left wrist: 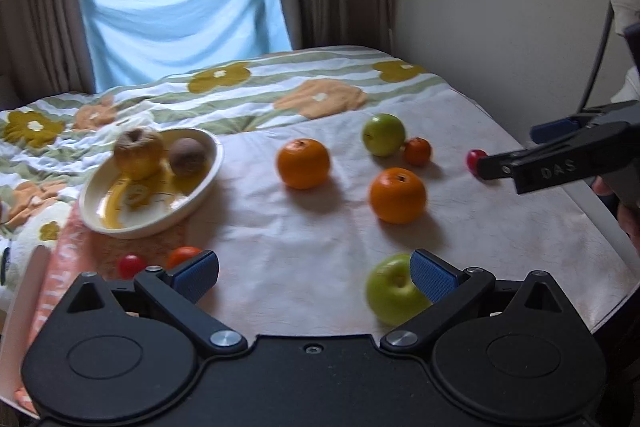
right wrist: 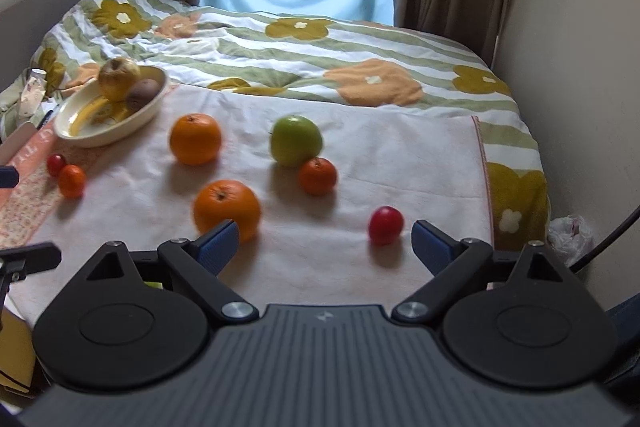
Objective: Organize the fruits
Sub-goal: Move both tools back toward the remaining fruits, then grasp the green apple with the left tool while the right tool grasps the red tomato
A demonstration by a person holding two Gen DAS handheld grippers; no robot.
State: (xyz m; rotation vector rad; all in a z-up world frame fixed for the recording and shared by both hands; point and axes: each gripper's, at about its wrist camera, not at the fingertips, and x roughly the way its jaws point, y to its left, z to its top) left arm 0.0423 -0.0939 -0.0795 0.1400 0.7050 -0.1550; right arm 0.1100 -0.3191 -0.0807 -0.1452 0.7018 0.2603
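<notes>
Two pieces of fruit sit in the cream bowl [right wrist: 108,129] near the far left corner of the towel spread on the bed [right wrist: 400,39]; they look like a yellowish apple [right wrist: 119,77] and a brown kiwi [right wrist: 143,92]. Everything else lies loose on the towel [right wrist: 420,163], so the sorting looks barely begun.

The right gripper [right wrist: 324,245] hovers low at the towel's near edge, jaws spread wide and holding nothing. The small red fruit [right wrist: 385,225] lies just ahead, inside the gap and nearer the right finger; an orange [right wrist: 227,209] sits just beyond the left finger. My guess is the red fruit is the target: the next move calls for shifting a little right to centre it, easing forward, then closing gently, since something that small and round could roll off.

The left gripper [left wrist: 314,277] is also spread and empty, held low over the near edge. A green apple [left wrist: 394,291] sits against the inside of its right finger, partly hidden by it. A small red fruit and a small orange one lie beyond its left finger.

Further back are another orange [right wrist: 195,138], a second green apple [right wrist: 296,140] and a tangerine [right wrist: 317,175] touching that apple.
</notes>
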